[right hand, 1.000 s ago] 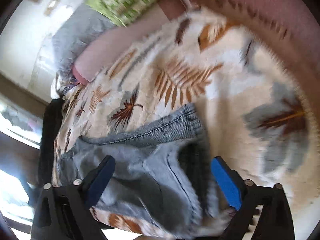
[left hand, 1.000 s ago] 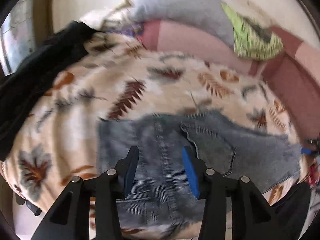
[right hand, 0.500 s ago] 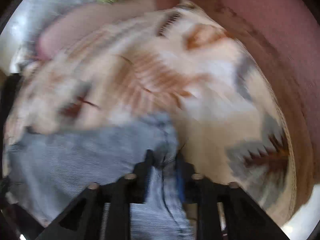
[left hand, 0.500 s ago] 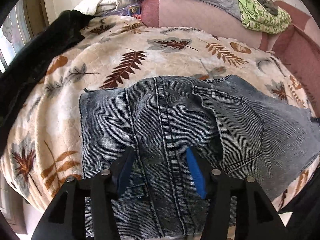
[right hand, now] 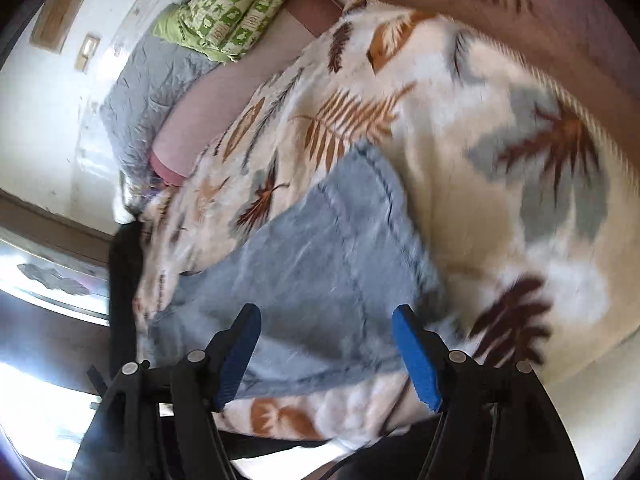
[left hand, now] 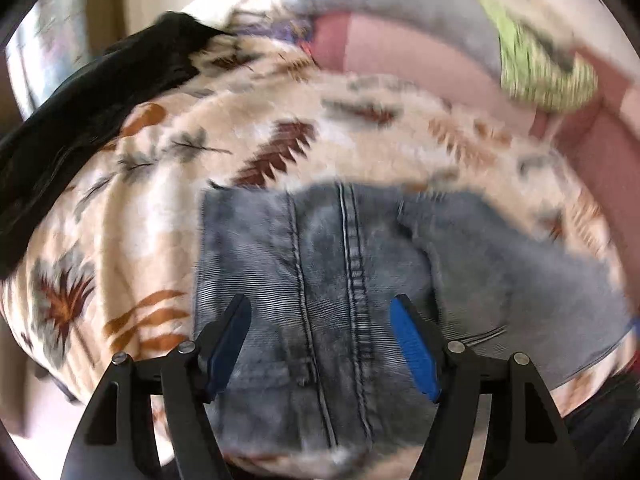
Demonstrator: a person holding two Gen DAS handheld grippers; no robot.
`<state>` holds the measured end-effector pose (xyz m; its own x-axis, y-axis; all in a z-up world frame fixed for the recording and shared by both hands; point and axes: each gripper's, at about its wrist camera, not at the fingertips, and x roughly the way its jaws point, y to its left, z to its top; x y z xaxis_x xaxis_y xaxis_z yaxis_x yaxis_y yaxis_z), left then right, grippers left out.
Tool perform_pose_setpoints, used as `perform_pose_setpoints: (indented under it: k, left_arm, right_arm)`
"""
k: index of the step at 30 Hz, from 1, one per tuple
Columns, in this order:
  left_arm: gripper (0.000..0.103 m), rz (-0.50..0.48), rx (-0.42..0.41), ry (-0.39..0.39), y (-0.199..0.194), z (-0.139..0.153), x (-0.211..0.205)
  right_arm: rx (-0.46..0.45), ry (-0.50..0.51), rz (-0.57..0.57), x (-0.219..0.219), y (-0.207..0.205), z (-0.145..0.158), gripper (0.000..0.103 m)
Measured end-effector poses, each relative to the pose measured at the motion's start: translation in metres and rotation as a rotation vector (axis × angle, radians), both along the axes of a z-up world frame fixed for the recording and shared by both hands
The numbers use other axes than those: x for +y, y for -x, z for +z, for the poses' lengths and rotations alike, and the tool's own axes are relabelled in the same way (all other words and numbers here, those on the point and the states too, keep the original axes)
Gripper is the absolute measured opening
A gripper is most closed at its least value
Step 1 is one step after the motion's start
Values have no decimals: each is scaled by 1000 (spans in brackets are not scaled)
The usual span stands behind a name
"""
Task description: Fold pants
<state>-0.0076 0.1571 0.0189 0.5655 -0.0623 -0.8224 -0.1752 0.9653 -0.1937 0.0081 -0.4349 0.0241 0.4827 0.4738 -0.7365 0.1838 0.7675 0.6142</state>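
Faded blue jeans [left hand: 352, 280] lie folded flat on a cream blanket with a leaf print [left hand: 160, 216]. They also show in the right wrist view [right hand: 320, 280]. My left gripper [left hand: 320, 316] is open and empty, hovering over the jeans' seams near the front edge. My right gripper [right hand: 326, 328] is open and empty, just above the jeans' near end by the pocket. Both views are blurred by motion.
A black garment [left hand: 80, 112] lies at the blanket's left edge. A pink sofa back [left hand: 420, 68] carries a grey quilt [right hand: 148, 92] and a green patterned cloth [right hand: 232, 12]. The blanket's front edge drops off close under both grippers.
My right gripper, shut on the jeans' edge half a second ago, has let go and opened. My left gripper has opened wider and pulled back a little from the jeans.
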Motion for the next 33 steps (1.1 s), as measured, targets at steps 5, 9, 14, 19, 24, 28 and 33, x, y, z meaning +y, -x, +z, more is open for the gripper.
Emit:
perform_pose_setpoints:
  k: [5, 9, 14, 19, 24, 28, 33]
  left_arm:
    - [73, 211, -48, 330, 39, 17, 49]
    - [73, 285, 54, 441, 45, -6, 61]
    - [73, 387, 135, 540, 61, -23, 55]
    - [73, 468, 75, 529, 89, -7, 36]
    - [72, 467, 135, 513, 69, -35, 33]
    - [13, 476, 110, 433, 51, -30, 41]
    - [4, 450, -29, 265, 48, 12, 39]
  right_arm:
    - [-14, -18, 18, 13, 8, -7, 72]
    - [6, -56, 2, 20, 1, -24, 72]
    - [-3, -71, 11, 25, -1, -28, 72]
    - [-14, -76, 12, 23, 4, -25, 72]
    - [-3, -89, -2, 18, 4, -31, 72]
    - [21, -46, 0, 18, 4, -26, 72]
    - [13, -25, -43, 4, 5, -14, 72]
